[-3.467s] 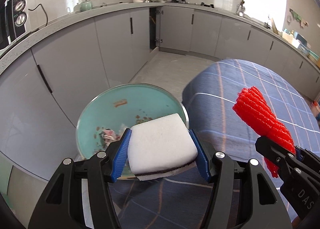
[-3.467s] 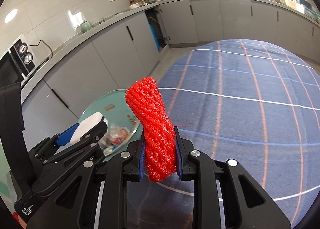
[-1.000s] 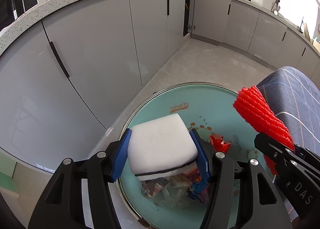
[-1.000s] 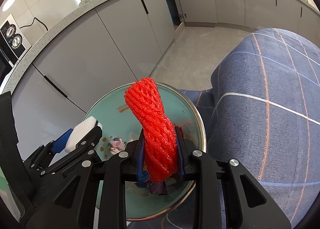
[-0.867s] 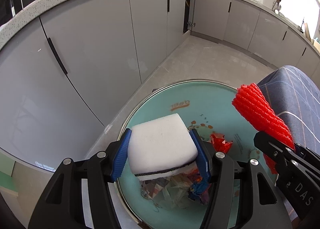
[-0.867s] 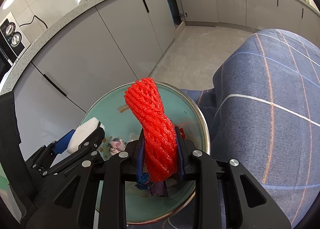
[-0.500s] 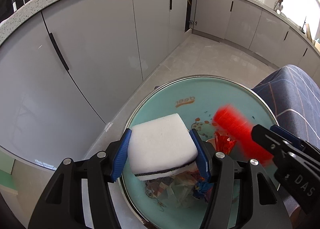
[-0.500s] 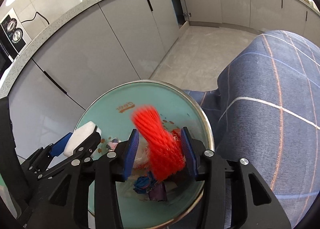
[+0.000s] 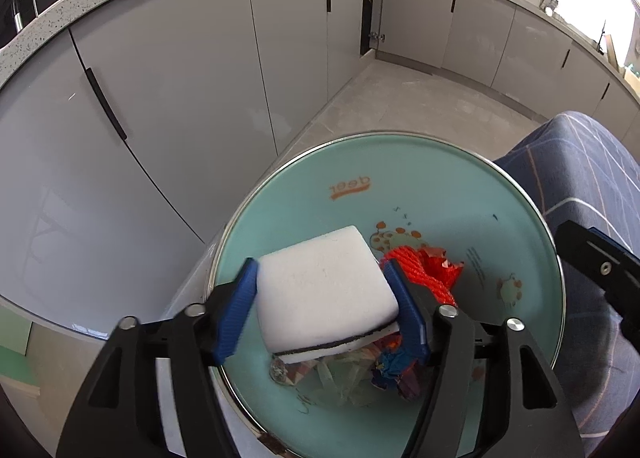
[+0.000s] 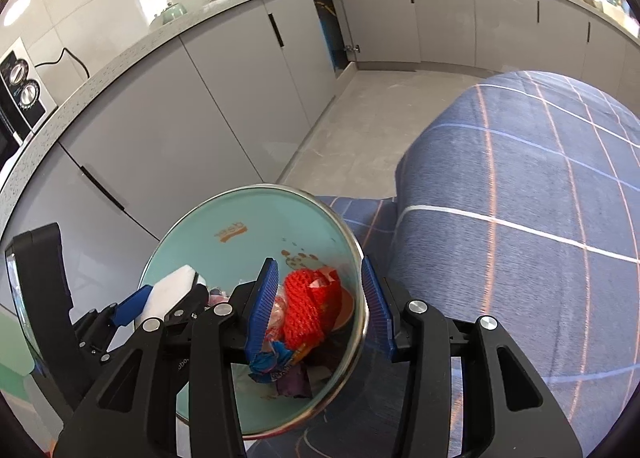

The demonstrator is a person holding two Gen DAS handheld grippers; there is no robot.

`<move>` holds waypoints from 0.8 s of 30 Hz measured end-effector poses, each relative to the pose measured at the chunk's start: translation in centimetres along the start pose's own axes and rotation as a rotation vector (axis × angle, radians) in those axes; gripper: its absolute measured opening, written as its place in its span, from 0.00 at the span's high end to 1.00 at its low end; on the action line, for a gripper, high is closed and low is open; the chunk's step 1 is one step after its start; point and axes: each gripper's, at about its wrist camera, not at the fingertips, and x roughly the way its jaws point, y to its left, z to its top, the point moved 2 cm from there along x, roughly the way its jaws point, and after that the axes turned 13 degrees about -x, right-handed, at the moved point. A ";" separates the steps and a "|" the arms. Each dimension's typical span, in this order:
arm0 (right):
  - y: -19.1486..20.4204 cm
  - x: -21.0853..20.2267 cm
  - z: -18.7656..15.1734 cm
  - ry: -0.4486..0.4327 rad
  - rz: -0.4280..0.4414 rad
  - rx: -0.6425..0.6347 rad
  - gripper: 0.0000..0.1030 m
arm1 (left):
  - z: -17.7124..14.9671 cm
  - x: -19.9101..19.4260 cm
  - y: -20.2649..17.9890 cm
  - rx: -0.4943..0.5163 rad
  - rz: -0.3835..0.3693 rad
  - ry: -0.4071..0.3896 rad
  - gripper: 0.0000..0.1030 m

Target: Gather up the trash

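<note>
Blue checked tablecloth (image 10: 520, 218): covers the table; its rounded edge drops to bare floor beside the bin, leaving open room toward the grey cabinets (image 9: 168, 98).

Round teal metal-rimmed bin (image 9: 440, 194): stands just beside the table edge, mouth up, partly filled with wrappers.

White foam sponge with dark backing (image 9: 324, 290): pinched by the left gripper (image 9: 326, 300) above the bin; likely next to drop.

Red foam net sleeve (image 10: 306, 308): half a second ago falling between the pads, now lying in the bin; one item collected.

Right gripper (image 10: 320, 306): spread wide, empty, over the rim.
</note>
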 end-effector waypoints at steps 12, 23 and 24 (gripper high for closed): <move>-0.8 -1.7 -0.3 -0.031 -0.012 0.034 0.43 | -0.4 -0.7 -0.9 0.039 0.003 -0.002 0.06; -1.0 -1.9 -0.6 -0.024 0.010 0.056 0.23 | -0.9 -2.4 0.6 0.006 0.057 -0.012 0.06; -0.9 -1.8 -0.7 -0.018 0.013 0.055 0.23 | -1.1 -2.5 0.9 0.000 0.059 -0.009 0.06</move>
